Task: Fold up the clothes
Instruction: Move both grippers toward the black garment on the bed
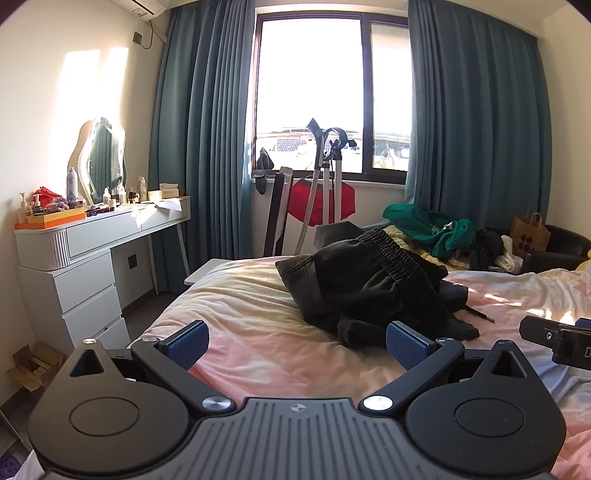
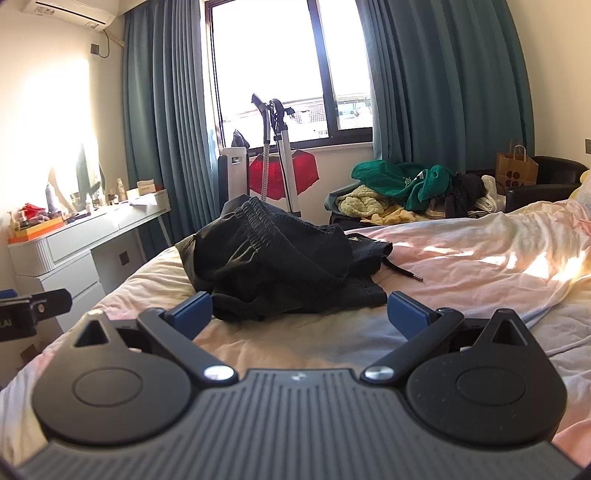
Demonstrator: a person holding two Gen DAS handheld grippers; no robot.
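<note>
Both claws, left claw (image 1: 297, 341) and right claw (image 2: 300, 308), stand wide and empty just before the crumpled black shorts (image 1: 369, 288) on the bed (image 1: 236, 325). I think each should pinch the elastic waistband (image 2: 258, 221) at one end, then lift and spread the shorts flat.

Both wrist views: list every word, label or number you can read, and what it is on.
"D", cut off: right tongs, seen in left wrist view.
"AI", cut off: left tongs, seen in right wrist view.
Too small or blurred: box label on dresser, air conditioner sticker, green garment print.
</note>
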